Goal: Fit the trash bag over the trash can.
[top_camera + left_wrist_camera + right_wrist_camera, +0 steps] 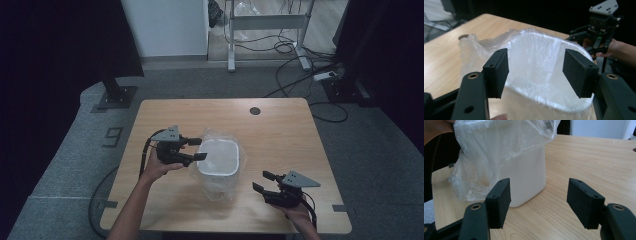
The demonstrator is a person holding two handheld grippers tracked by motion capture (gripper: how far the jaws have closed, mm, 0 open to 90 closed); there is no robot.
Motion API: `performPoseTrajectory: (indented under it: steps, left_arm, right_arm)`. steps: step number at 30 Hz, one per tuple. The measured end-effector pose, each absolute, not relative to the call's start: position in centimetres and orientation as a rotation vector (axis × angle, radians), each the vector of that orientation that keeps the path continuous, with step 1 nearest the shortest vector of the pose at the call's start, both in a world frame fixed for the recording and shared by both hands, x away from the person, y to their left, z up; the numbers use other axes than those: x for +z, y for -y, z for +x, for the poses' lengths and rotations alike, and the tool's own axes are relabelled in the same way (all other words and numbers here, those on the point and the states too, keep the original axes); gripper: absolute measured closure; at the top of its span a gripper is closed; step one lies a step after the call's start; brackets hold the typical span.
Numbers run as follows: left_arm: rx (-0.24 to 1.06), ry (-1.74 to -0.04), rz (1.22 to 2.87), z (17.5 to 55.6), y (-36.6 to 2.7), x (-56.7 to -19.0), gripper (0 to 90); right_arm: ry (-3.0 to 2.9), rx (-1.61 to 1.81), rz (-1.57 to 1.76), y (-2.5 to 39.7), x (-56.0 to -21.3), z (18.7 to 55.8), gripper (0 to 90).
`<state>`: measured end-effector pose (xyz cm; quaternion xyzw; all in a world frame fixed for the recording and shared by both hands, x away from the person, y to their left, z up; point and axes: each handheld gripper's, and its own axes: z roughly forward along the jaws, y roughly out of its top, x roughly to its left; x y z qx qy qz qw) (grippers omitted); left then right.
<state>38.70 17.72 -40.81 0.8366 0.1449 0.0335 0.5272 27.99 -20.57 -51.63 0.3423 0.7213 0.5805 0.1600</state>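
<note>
Standing near the middle of the wooden table [280, 130], the white bin [218, 157] wears a clear plastic bag [220, 192] pushed into its mouth and bunched loosely down its sides. The main risk, by judgement, is the bin itself: it looks light, so a tug on the film from one side could tip or slide it while nothing steadies it. The left gripper [199, 149] hovers at the bin's left rim, jaws spread wide and holding nothing; closing there could catch only thin film, which may slip or tear, or pull the liner out of the bin. The right gripper [264, 181] waits well apart by the near right edge, jaws also wide and empty, too far off to brace. Around the table lies grey carpet [200, 85], with a loose cable [287, 85] behind. A small round grommet hole [255, 110] sits near the far edge.
</note>
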Motion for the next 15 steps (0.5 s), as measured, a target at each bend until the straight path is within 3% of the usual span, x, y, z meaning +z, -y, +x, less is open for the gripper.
performPoseTrajectory:
  steps: [15]
  left_arm:
    - [0.04,-0.351,2.117,40.6,-15.4,-41.5,38.1]
  right_arm:
    - [-2.046,1.666,0.99,21.1,-51.6,27.7,35.5]
